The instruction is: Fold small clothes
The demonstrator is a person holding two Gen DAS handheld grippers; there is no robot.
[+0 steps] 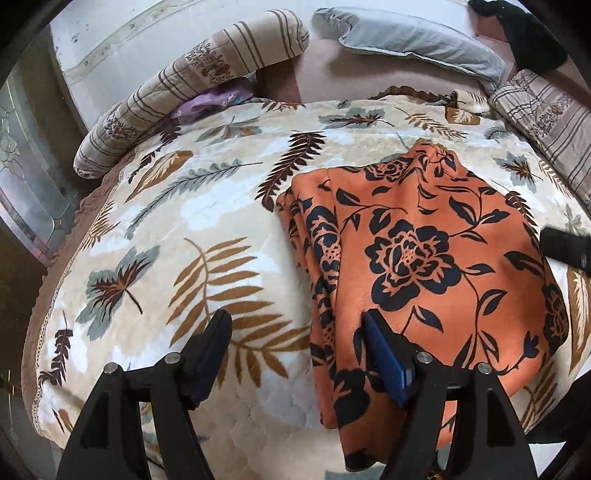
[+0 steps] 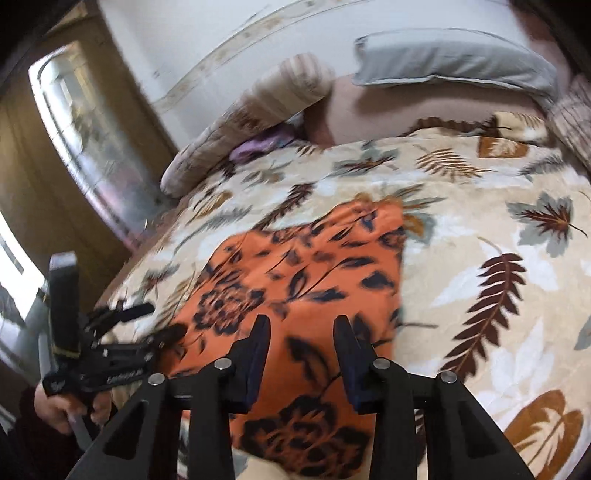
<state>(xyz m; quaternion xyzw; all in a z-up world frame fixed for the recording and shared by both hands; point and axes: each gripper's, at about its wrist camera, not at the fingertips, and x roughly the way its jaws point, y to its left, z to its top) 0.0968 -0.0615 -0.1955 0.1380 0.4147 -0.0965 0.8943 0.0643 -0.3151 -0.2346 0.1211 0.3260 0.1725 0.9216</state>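
Observation:
An orange garment with a black flower print (image 1: 417, 258) lies folded on the leaf-patterned blanket (image 1: 184, 221). My left gripper (image 1: 295, 321) is open and empty, low over the garment's left folded edge; its right finger is over the cloth, its left finger over the blanket. In the blurred right wrist view the same garment (image 2: 295, 295) lies under my right gripper (image 2: 302, 328), which is open and empty above the cloth. The left gripper also shows there at the left (image 2: 110, 332), in a hand. The right gripper's tip shows at the right edge of the left wrist view (image 1: 565, 247).
Striped rolled bolsters (image 1: 177, 96) lie along the bed's left and right (image 1: 546, 122) sides. A grey pillow (image 1: 413, 40) and a purple cloth (image 1: 210, 101) lie at the head. A dark item (image 1: 532, 33) is at the far right. The bed's left edge (image 1: 37, 314) drops off.

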